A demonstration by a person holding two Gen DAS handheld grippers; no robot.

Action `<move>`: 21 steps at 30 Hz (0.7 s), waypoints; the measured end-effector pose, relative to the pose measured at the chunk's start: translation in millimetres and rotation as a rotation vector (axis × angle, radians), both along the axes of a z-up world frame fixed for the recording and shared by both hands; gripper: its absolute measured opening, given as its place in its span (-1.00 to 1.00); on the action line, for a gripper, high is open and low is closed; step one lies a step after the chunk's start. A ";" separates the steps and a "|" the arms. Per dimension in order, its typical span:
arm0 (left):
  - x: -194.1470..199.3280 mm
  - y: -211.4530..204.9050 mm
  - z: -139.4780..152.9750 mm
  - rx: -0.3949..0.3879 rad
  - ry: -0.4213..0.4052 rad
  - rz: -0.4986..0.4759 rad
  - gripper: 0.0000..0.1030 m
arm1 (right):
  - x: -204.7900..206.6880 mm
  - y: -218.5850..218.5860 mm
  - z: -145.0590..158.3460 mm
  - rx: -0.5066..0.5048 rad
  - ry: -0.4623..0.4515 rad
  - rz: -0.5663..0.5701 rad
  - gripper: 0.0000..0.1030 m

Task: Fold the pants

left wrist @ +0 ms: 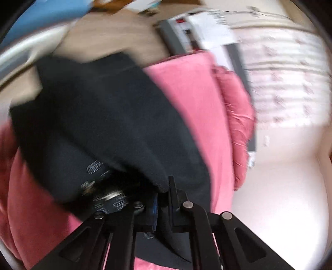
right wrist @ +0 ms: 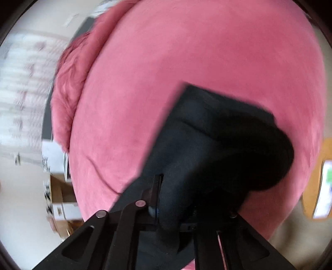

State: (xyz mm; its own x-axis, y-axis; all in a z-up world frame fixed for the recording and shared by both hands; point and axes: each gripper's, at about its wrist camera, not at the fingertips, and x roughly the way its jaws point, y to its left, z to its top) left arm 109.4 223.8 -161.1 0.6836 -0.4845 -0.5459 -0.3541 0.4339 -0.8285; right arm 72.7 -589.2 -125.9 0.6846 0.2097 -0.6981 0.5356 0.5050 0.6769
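Observation:
Black pants [left wrist: 99,116] lie bunched on a pink cover [left wrist: 195,93], filling the left and middle of the blurred left wrist view. My left gripper [left wrist: 164,191] is shut on a fold of the pants' edge, and the cloth drapes over its fingers. In the right wrist view the same black pants [right wrist: 217,141] spread from the gripper up toward the right on the pink cover [right wrist: 186,52]. My right gripper [right wrist: 164,195] is shut on a thick bunch of the cloth, which hides its right finger.
A rumpled pink edge of the cover [left wrist: 238,124] hangs at the right, with pale floor [left wrist: 280,187] beyond. Wood flooring [left wrist: 112,35], a blue item [left wrist: 41,18] and a white and grey box [left wrist: 203,27] lie at the back. Cardboard boxes [right wrist: 60,193] stand left of the cover.

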 end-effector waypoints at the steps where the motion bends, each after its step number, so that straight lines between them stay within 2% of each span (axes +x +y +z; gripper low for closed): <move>1: -0.1 -0.9 14.2 0.001 -0.049 -0.013 -0.88 | 2.1 3.4 26.5 -0.067 -0.081 0.043 -0.84; 2: -2.4 0.4 24.2 -0.002 -0.085 -0.016 -0.88 | 0.5 7.7 51.5 -0.139 -0.169 0.085 -0.84; 4: -10.8 5.3 40.0 -0.004 -0.139 -0.015 -0.87 | -11.9 11.5 80.4 -0.236 -0.290 0.125 -0.84; 6: -22.6 10.7 44.2 0.068 -0.144 -0.015 -0.87 | -25.0 5.8 76.5 -0.242 -0.318 0.122 -0.84; 7: -24.9 10.6 41.1 0.088 -0.135 -0.018 -0.88 | -29.6 0.7 63.8 -0.234 -0.292 0.114 -0.84; 9: -34.0 8.4 14.0 0.123 -0.049 -0.038 -0.87 | -35.4 -13.2 13.3 -0.182 -0.168 0.097 -0.84; 11: -42.6 6.4 -11.7 0.124 0.022 -0.048 -0.88 | -40.9 -21.6 -35.6 -0.109 -0.062 0.078 -0.84; 13: -47.2 2.4 -33.1 0.136 0.081 -0.034 -0.88 | -44.7 -24.7 -70.5 -0.084 0.006 0.064 -0.84; 15: -52.4 1.5 -46.3 0.122 0.073 -0.003 -0.88 | -54.1 -27.7 -87.3 -0.031 -0.026 0.020 -0.80; 18: -52.5 -6.3 -41.1 0.195 0.043 -0.023 -0.87 | -58.4 -33.5 -92.5 0.089 -0.081 -0.061 -0.61; 19: -50.9 -8.7 -38.8 0.219 0.035 -0.037 -0.87 | -59.0 -36.0 -91.9 0.101 -0.081 -0.072 -0.60; 21: -45.5 -9.3 -34.7 0.211 0.026 -0.033 -0.87 | -52.4 -40.8 -83.9 0.078 -0.054 -0.080 -0.59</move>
State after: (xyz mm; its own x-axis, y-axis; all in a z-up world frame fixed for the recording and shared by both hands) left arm 63.9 214.4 -195.8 0.6536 -0.3793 -0.6549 -0.3572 0.6083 -0.7088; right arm 20.4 -630.1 -209.8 0.7376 0.2051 -0.6434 0.5334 0.4073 0.7413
